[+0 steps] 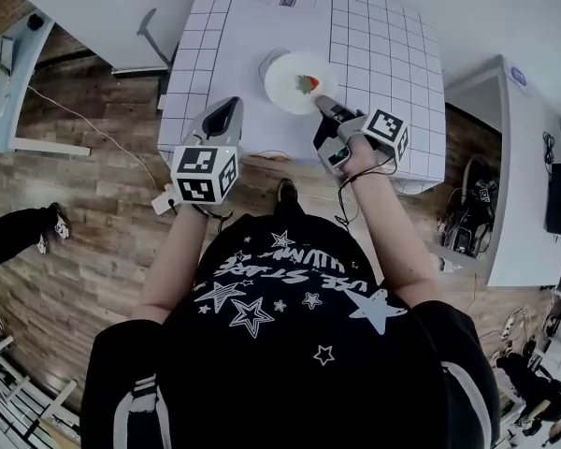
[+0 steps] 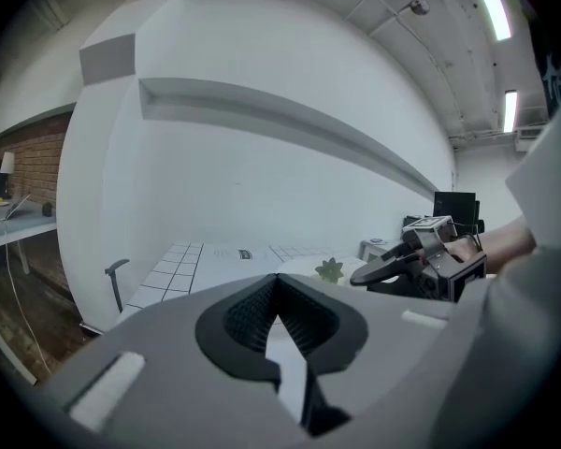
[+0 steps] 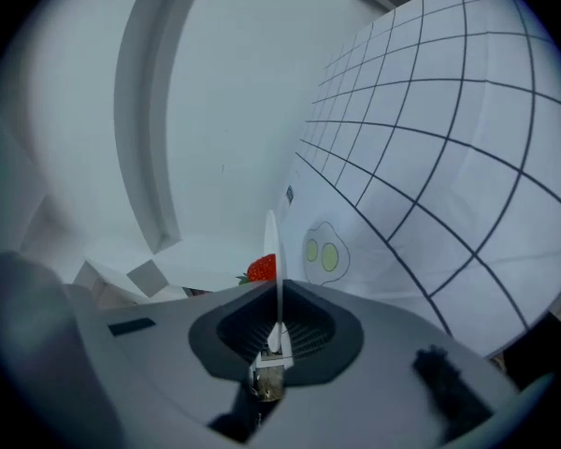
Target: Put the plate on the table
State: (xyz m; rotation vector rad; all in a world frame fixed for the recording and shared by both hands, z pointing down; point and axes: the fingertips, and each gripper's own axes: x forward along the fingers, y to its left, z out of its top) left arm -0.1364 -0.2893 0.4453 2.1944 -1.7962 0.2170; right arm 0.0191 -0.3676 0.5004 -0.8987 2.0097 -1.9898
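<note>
A white plate (image 1: 292,82) carrying a red strawberry (image 1: 307,84) hangs over the white grid-cloth table (image 1: 383,54), near its middle. My right gripper (image 1: 322,101) is shut on the plate's near rim. In the right gripper view the plate (image 3: 272,251) runs edge-on between the jaws, with the strawberry (image 3: 262,267) behind it and a little gap to the cloth. My left gripper (image 1: 228,110) hovers over the table's front left part. Its jaws (image 2: 279,283) are shut with nothing in them. From there I see the right gripper (image 2: 369,271) and the strawberry's green top (image 2: 330,270).
A fried-egg print (image 3: 323,251) lies on the cloth under the plate. The table's front edge (image 1: 262,157) is close to my body. A white cabinet (image 1: 519,166) stands at the right, a desk (image 1: 9,73) at the far left, and wooden floor (image 1: 84,185) around.
</note>
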